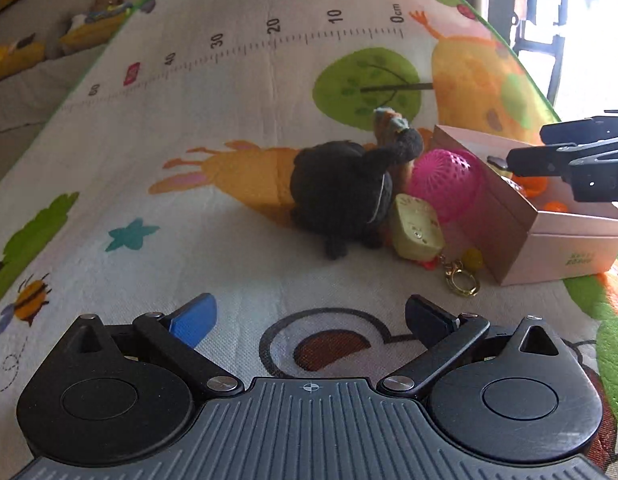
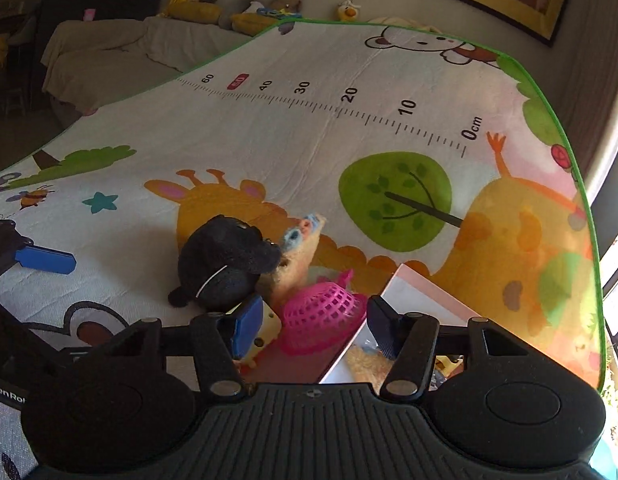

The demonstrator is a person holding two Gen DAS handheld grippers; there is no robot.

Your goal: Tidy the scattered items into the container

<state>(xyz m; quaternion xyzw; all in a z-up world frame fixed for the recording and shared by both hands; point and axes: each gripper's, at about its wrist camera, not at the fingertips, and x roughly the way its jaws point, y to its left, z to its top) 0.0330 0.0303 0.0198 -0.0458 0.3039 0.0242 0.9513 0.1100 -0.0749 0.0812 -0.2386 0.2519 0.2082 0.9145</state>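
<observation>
Lay on a printed play mat [image 1: 229, 80], left to right: bare mat toward its left edge, then a black plush toy [image 1: 341, 188] near the middle, a small orange plush [image 1: 389, 124] leaning behind it, a pale yellow block toy [image 1: 417, 228] touching its front, a pink lattice ball [image 1: 445, 184] just beside that, a gold keyring clasp [image 1: 463, 280] in front, and a pink cardboard box [image 1: 557, 236] toward the mat's right edge with orange pieces already inside. Left hand-held gripper [image 1: 309, 320] hovered short of the plush, spread wide, nothing between its pads. Right hand-held gripper [image 2: 305, 328] hung partly spread over the box's near wall; pinching nothing, as far as could be told. Judged as the approach to the next pick, probably the black plush. Best done by squaring the wide left jaws across the plush's body, closing firmly on the soft bulk, lifting clear of the block and ball to avoid dragging them, then carrying over the box wall before letting go.
</observation>
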